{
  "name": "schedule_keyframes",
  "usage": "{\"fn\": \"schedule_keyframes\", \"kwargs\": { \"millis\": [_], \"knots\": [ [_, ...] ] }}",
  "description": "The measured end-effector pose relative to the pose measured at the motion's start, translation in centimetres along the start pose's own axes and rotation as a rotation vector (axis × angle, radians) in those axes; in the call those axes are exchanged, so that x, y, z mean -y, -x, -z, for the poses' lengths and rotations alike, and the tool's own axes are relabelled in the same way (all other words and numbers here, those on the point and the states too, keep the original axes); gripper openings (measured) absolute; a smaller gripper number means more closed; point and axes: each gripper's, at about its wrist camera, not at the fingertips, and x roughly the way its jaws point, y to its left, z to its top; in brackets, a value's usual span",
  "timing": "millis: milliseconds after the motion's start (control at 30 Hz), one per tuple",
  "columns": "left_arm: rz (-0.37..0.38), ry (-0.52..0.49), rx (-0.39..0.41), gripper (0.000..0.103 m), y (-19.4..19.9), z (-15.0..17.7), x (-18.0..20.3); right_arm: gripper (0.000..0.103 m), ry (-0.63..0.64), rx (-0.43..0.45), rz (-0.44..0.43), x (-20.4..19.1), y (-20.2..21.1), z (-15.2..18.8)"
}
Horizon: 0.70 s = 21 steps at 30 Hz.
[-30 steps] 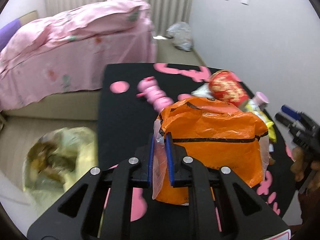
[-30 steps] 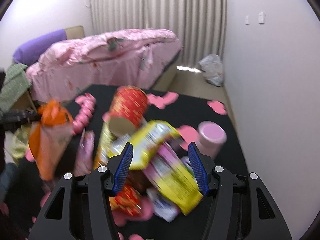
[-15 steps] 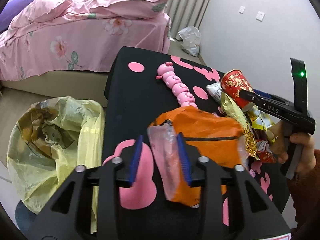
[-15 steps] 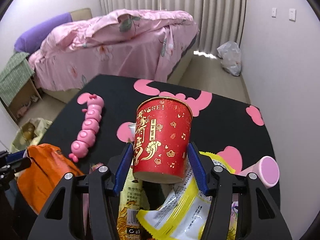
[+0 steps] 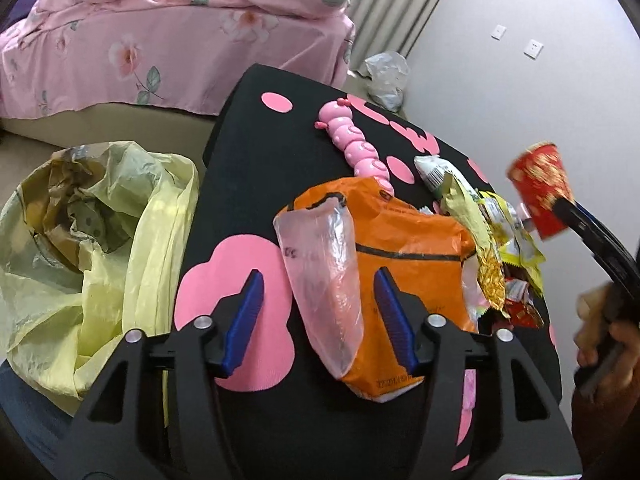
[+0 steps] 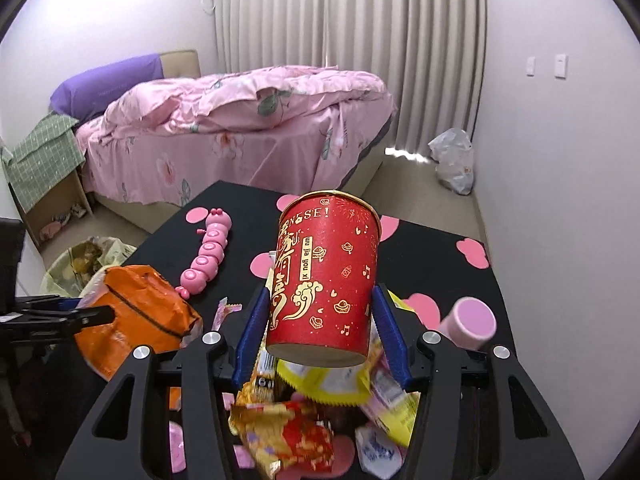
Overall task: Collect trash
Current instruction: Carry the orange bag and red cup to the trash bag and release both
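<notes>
So the left gripper (image 5: 320, 316) had just been opening, fingers off the orange bag (image 5: 404, 248), while the right (image 6: 320, 332) held the red cup (image 6: 324, 280), probably needing the yellow bag (image 5: 100, 248) next.

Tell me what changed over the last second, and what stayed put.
The left gripper let go of the orange bag: its jaws have just been opening and now stand clear of the clear flap between them. The right gripper took hold of the red cup and lifted it off the wrapper pile, jaws closing on it. The pink caterpillar toy and yellow trash bag stayed put.
</notes>
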Motion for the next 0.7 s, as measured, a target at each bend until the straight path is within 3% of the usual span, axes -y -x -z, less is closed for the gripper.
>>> {"fn": "schedule_keyframes", "kwargs": {
  "millis": [33,100,200,433,600,700],
  "knots": [
    [-0.005,-0.002,0.008,0.044,0.1,0.0,0.2,0.050,-0.010,0.005,-0.003,0.2,0.4,0.1],
    [-0.016,-0.011,0.026,0.025,0.5,0.1,0.5,0.050,-0.016,0.013,-0.001,0.4,0.9,0.3],
    [-0.020,-0.017,0.058,0.016,1.2,0.0,0.8,0.050,-0.013,0.017,-0.002,0.4,1.5,0.7],
    [-0.051,-0.013,0.193,0.014,6.0,-1.4,0.3,0.050,0.032,0.057,-0.055,-1.8,2.7,0.0],
    [-0.183,-0.010,0.329,0.014,11.1,-2.8,-1.7,0.050,0.078,0.114,-0.137,-4.8,3.7,-2.0],
    [-0.267,0.012,0.365,0.014,13.3,-3.5,-3.5,0.050,0.113,0.136,-0.192,-7.2,4.0,-3.1]
  ]
}}
